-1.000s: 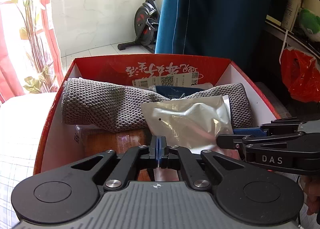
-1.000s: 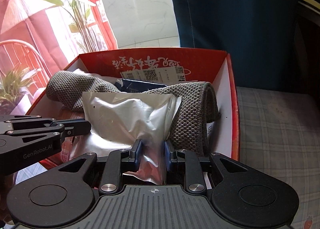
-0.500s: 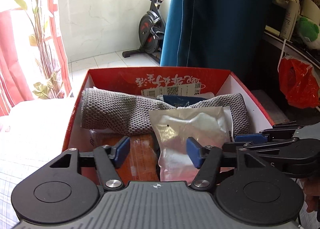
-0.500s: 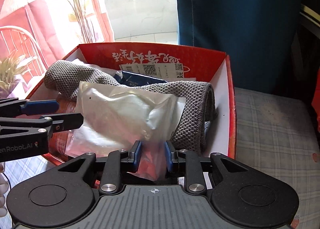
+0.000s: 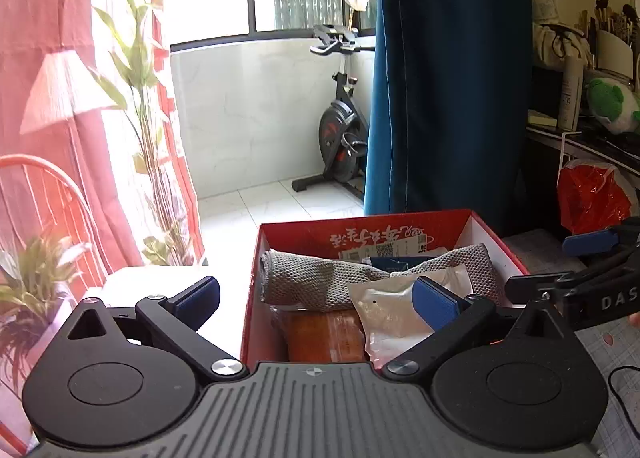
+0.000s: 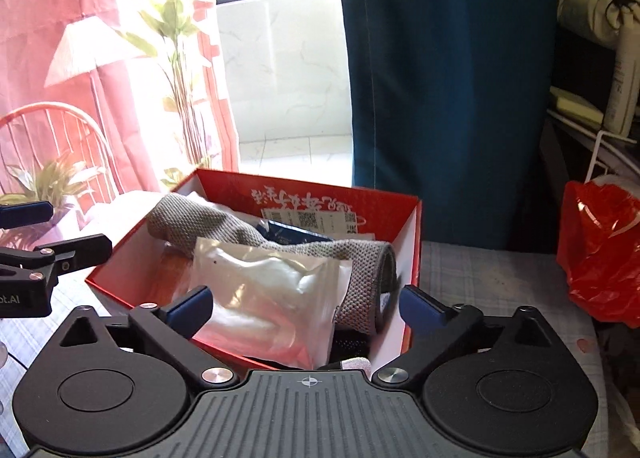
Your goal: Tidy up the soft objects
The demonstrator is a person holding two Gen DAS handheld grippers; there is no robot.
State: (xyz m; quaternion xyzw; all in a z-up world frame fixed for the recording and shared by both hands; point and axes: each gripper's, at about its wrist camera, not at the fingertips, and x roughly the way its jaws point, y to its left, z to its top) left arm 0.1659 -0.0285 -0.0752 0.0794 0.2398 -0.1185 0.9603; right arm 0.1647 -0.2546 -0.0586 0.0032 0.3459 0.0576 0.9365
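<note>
A red cardboard box (image 5: 400,226) holds a grey knitted cloth (image 5: 320,278) with a silvery plastic pouch (image 5: 388,314) lying on top of it. My left gripper (image 5: 316,294) hovers above the box's near end, its jaws opening wide and nothing pressed between the pads. From the right wrist, the box (image 6: 304,194), the cloth (image 6: 208,226) and the pouch (image 6: 264,290) sit just ahead. The right gripper (image 6: 306,306) has its jaws opening too; the pouch lies loose below them, free of the pads. Each gripper shows at the edge of the other's view.
A blue packet (image 6: 292,234) and labelled papers lie under the cloth, and an orange-brown pack (image 5: 324,334) sits on the box floor. A red plastic bag (image 6: 600,258) rests right of the box on checked fabric. A blue curtain (image 5: 448,78) hangs behind, with a plant (image 5: 140,118) at left.
Both grippers went from shut to wide open, the right letting go of the pouch. Both rose and drew back from the box; the pouch stays on the cloth.
</note>
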